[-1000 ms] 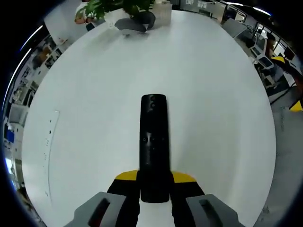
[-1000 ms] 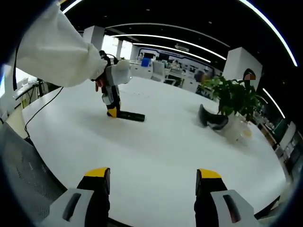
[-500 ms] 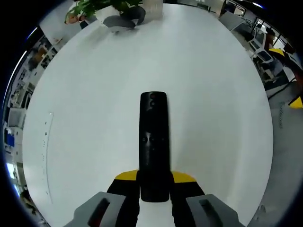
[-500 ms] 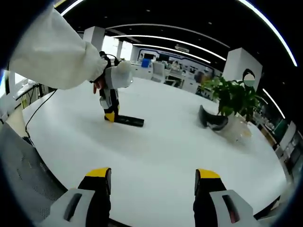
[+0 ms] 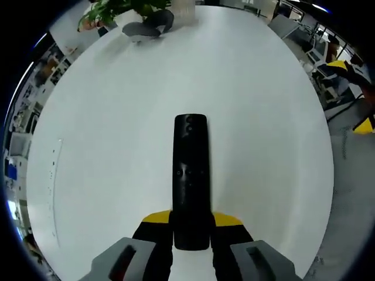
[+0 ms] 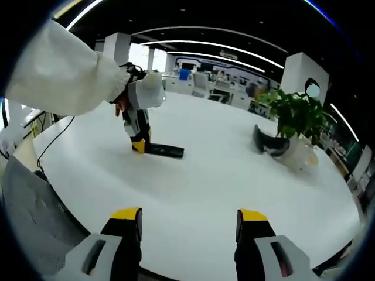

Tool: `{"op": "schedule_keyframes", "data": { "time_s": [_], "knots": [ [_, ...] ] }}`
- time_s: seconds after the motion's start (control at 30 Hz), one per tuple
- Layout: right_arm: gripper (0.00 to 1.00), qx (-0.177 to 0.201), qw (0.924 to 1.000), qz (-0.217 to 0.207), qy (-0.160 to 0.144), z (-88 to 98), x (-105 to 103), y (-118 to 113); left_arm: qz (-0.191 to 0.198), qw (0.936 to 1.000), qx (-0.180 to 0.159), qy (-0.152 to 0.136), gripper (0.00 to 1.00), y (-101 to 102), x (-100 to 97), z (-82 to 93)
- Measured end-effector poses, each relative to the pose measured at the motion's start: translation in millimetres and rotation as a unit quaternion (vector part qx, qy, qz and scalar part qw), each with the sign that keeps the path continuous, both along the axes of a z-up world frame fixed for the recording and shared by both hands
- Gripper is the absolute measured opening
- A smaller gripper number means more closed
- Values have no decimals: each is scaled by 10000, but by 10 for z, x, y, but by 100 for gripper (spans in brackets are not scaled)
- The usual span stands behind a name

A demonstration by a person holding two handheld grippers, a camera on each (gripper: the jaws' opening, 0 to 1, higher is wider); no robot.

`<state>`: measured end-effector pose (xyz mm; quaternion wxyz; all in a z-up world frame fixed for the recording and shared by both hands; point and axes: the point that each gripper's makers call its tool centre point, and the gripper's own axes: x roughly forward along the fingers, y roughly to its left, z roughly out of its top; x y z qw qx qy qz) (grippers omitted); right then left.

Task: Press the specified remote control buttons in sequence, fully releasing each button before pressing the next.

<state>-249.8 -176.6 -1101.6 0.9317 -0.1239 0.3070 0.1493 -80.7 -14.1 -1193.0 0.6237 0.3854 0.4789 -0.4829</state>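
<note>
One black remote control lies flat on the round white table, the single task object here. In the left gripper view, the left gripper is clenched on the remote's near end: the two yellow-tipped jaws press against its sides, and the remote runs straight away from the camera toward the middle of the table. Small buttons mark its far end and its middle, but they are too small to read. At the far edge of the table, upper left in this view, stands one potted plant, cut off by the picture's edge, with one dark curved object lying just beside it; what that object is cannot be made out

In the right gripper view, going left to right: a white sleeve reaches in from the left, its hand largely hidden behind the left gripper, which stands nearly upright over the remote's end. The remote stretches rightward on the table. Well apart to the right sit the dark curved object and the plant in its pale pot. At the bottom, the right gripper is released, its two jaws spread wide with nothing between them, above the near table edge
</note>
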Motion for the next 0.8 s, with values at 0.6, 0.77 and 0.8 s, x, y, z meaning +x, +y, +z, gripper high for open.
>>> {"op": "schedule_keyframes", "data": {
  "time_s": [0.6,0.77,0.8],
  "knots": [
    [53,610,9978,-250,92,80,10,-46,72,9998,-194,-21,23,-35,-463,-18],
    [51,549,9982,-244,57,120,25,-69,91,9997,-212,-26,23,-45,-573,-24],
    [50,554,9982,-227,71,138,33,-69,83,9997,-216,-32,23,-44,-595,-25]
  ]
}}
